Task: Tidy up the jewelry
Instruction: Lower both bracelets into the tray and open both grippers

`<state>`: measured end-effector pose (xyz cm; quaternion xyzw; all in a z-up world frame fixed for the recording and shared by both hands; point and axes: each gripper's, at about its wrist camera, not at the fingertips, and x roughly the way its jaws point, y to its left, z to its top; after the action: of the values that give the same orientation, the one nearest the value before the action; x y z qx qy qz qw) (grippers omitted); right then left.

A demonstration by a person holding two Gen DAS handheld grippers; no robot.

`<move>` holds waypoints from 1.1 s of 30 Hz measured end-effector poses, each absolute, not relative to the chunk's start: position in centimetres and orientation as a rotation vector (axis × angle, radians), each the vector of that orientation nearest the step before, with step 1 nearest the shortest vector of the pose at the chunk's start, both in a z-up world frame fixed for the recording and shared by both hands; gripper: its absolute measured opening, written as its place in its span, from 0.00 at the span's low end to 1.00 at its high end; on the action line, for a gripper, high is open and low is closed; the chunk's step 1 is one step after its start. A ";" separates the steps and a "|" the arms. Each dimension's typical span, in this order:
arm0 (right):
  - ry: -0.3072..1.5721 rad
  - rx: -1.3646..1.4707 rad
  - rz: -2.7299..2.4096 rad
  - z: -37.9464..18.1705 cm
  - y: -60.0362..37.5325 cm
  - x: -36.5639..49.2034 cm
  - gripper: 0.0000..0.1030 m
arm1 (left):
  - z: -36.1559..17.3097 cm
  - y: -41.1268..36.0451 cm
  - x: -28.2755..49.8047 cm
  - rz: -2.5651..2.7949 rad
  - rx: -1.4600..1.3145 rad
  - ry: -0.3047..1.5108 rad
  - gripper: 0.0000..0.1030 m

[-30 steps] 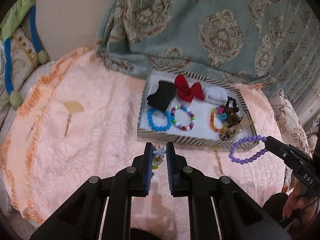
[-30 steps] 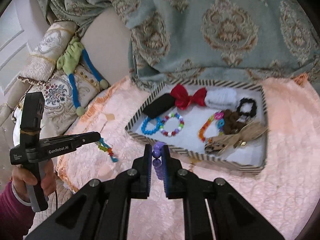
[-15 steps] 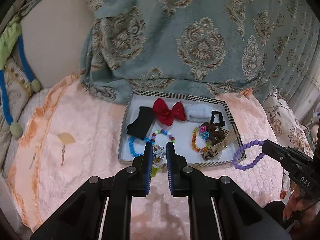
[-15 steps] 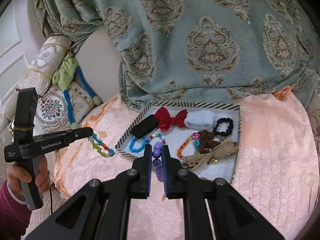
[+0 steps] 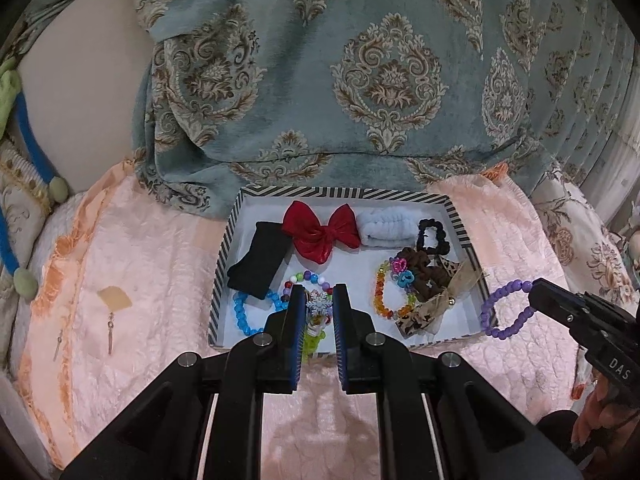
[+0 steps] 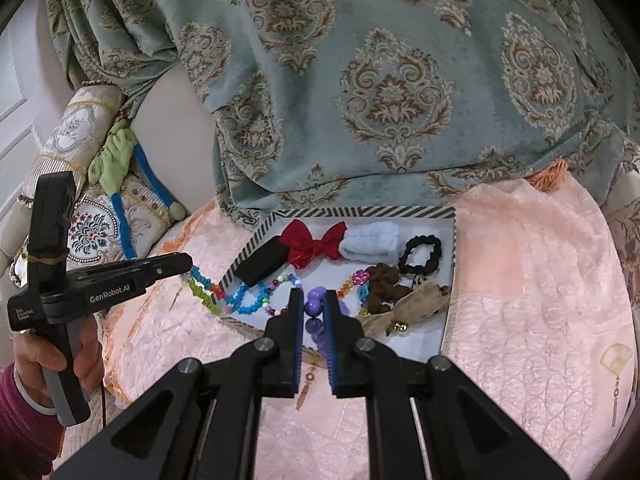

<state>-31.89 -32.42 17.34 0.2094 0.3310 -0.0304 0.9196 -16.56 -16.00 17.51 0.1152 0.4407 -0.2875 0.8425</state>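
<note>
A striped-rim tray [image 5: 344, 193] [image 6: 360, 213] on the pink quilt holds a red bow [image 5: 320, 232], black band [image 5: 260, 262], blue bracelet [image 5: 244, 314], multicolour bracelets [image 5: 382, 292] and scrunchies. My left gripper [image 5: 317, 300] is shut on a snowflake bead bracelet [image 5: 319, 305], held above the tray's front edge; it also shows in the right wrist view [image 6: 202, 288]. My right gripper [image 6: 312, 304] is shut on a purple bead bracelet [image 6: 314, 310], hanging by the tray's front right corner in the left wrist view [image 5: 504, 312].
A teal patterned blanket [image 5: 380, 80] lies behind the tray. Loose earrings [image 5: 110, 330] and a tan card [image 5: 115, 298] lie on the quilt at left; more earrings [image 6: 614, 396] lie at right. Cushions [image 6: 76, 128] stand at far left.
Both grippers have risen and moved toward the tray with their bracelets; the tray now sits farther down the views, with both bracelets over its front edge.
</note>
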 end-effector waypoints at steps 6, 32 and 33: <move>0.696 0.449 -0.053 16.4 -32.7 -30.6 0.09 | 16.6 -17.0 -15.1 -0.600 0.247 0.951 0.00; 0.764 0.534 0.102 10.5 -29.8 -23.4 0.09 | 11.6 -22.9 -9.7 -0.635 0.226 1.023 0.00; 0.772 0.532 0.086 10.1 -30.2 -23.3 0.09 | 11.2 -23.1 -9.5 -0.637 0.222 1.028 0.00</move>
<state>-23.34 -30.16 10.09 0.2562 0.3720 0.0417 0.8912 -9.49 -23.05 11.21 0.1040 0.4822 -0.2988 0.8169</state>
